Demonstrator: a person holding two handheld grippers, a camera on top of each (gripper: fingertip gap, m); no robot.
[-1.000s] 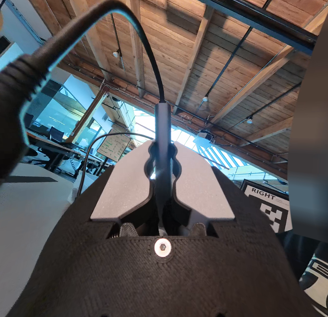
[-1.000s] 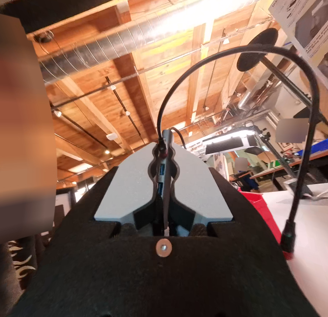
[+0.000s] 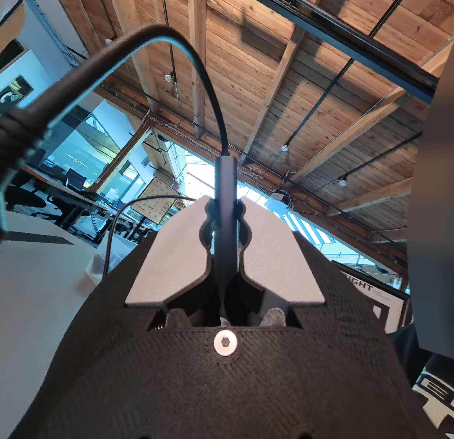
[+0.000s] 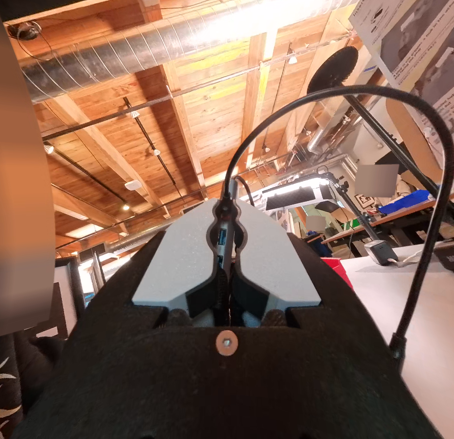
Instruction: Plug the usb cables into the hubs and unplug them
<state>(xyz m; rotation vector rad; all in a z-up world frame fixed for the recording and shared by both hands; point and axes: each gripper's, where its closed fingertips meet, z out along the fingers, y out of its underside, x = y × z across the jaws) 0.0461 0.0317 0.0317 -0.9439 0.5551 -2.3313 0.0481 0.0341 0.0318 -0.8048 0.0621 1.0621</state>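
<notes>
I have 2 tools up, both tilted toward the wooden plank ceiling (image 3: 282, 70), and each is clenched on 1 hub.

The left tool (image 3: 224, 203) grips a slim dark grey metal hub (image 3: 225, 206) edge-on between its 2 pale grey fingers (image 3: 177, 255). The hub stands upright along the fingers, and its top end pokes out past the tips. 1 thick black cable (image 3: 206, 66) leaves that top end, arches over to the left and runs into a blurred dark mass at the picture's edge; I cannot tell what that mass is. 1 thinner black wire (image 3: 115, 220) loops up behind the left finger from the white counter (image 3: 36, 292).

The right tool (image 4: 227, 203) is clamped on a slim silver-grey hub with blue ports (image 4: 227, 235), tilted slightly within the gap. I count 2 blue ports on its side between the fingers; the lower 1 is partly hidden. At the hub's upper end, 1 black braided cable (image 4: 368, 93) sits plugged beside a small red spot, sweeps up in a wide arch to the right and comes down to a black connector (image 4: 398, 346) low over the white counter (image 4: 380, 304). A 2nd, shorter black lead (image 4: 247, 188) curls off the hub's tip behind it.

On that counter I see 1 small grey box-shaped charger (image 4: 380, 252) and 1 red bin (image 4: 335, 265) at its near edge.
</notes>
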